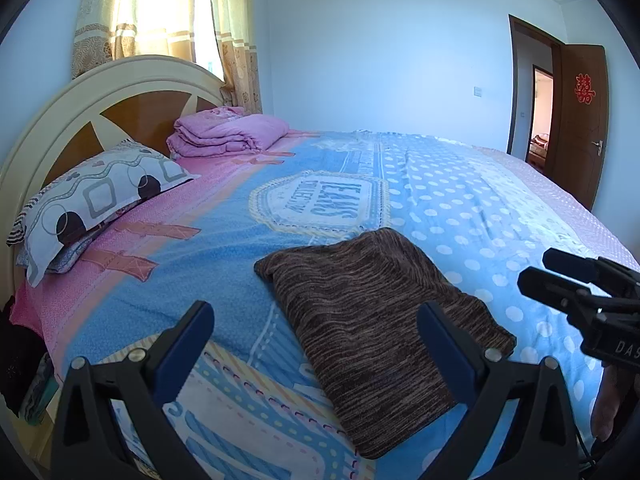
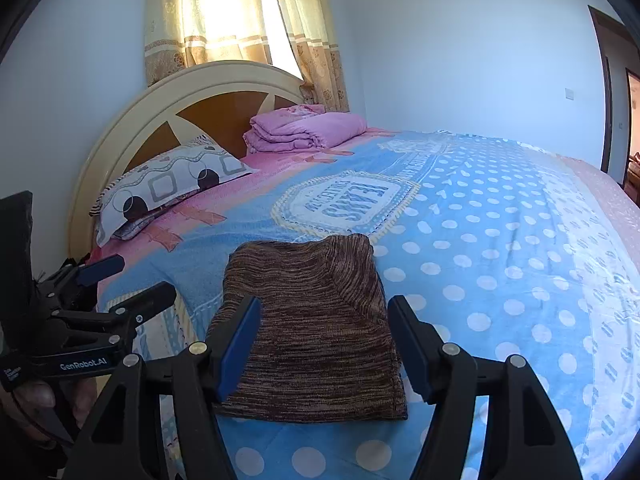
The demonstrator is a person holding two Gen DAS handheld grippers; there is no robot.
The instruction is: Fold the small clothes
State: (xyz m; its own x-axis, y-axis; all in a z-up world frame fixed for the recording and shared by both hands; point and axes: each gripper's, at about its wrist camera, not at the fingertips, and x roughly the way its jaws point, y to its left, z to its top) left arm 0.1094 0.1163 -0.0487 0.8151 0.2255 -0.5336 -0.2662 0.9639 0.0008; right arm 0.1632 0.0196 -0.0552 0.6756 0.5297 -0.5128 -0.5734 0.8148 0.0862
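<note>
A brown striped knit garment (image 1: 372,312) lies folded flat on the blue bedspread (image 1: 224,264); it also shows in the right wrist view (image 2: 316,332). My left gripper (image 1: 316,316) is open and empty, held above the garment's near left part. My right gripper (image 2: 324,312) is open and empty, held above the garment's near edge. The right gripper shows at the right edge of the left wrist view (image 1: 536,268), apart from the garment. The left gripper shows at the left of the right wrist view (image 2: 144,276), to the left of the garment.
A patterned pillow (image 1: 100,192) and a folded pink quilt (image 1: 228,132) lie by the headboard (image 1: 92,92). Curtains (image 1: 160,12) hang behind it. An open brown door (image 1: 580,120) stands at the far right. The polka-dot part of the bedspread (image 2: 500,260) stretches right.
</note>
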